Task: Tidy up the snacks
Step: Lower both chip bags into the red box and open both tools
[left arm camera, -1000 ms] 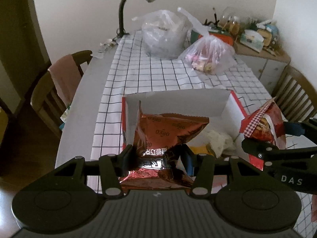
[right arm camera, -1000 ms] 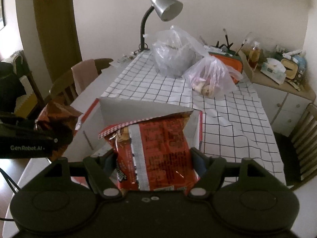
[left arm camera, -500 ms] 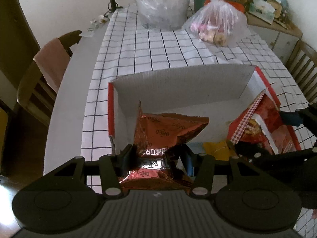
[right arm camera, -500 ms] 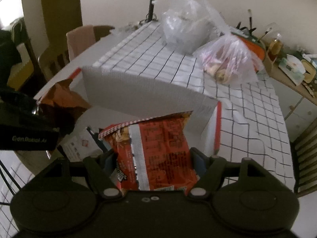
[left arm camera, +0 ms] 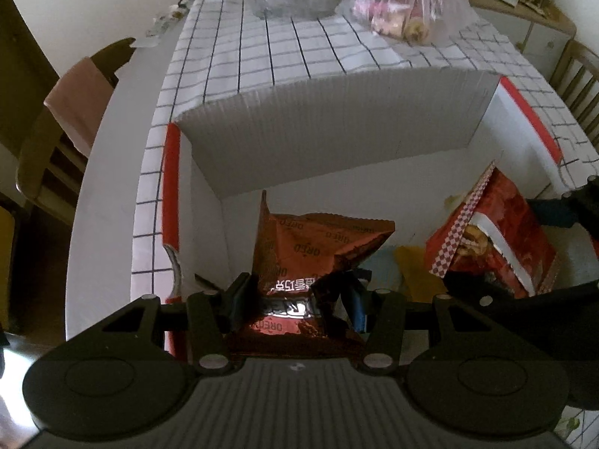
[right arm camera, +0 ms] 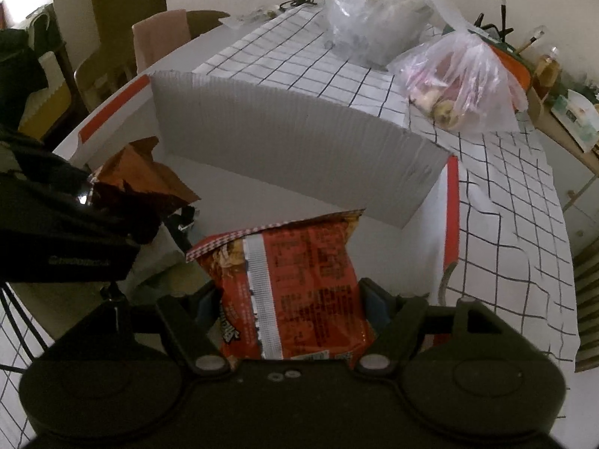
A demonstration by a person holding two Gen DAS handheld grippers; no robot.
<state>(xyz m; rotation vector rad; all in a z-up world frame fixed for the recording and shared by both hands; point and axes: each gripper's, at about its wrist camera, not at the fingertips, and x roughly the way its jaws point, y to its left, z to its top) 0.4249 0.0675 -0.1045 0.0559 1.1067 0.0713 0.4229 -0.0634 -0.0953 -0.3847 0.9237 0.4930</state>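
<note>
Now both packets hang inside the box: left gripper clamps the Oreo bag, right gripper the red snack bag. Next, probably release; the floor is partly hidden.

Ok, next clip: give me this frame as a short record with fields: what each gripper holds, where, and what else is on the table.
left gripper: shut on Oreo bag, over the box
right gripper: shut on red snack bag, over the box, right side
box: white cardboard, open, far flap up, packets already inside
table: grid cloth; two plastic bags at far end
</note>
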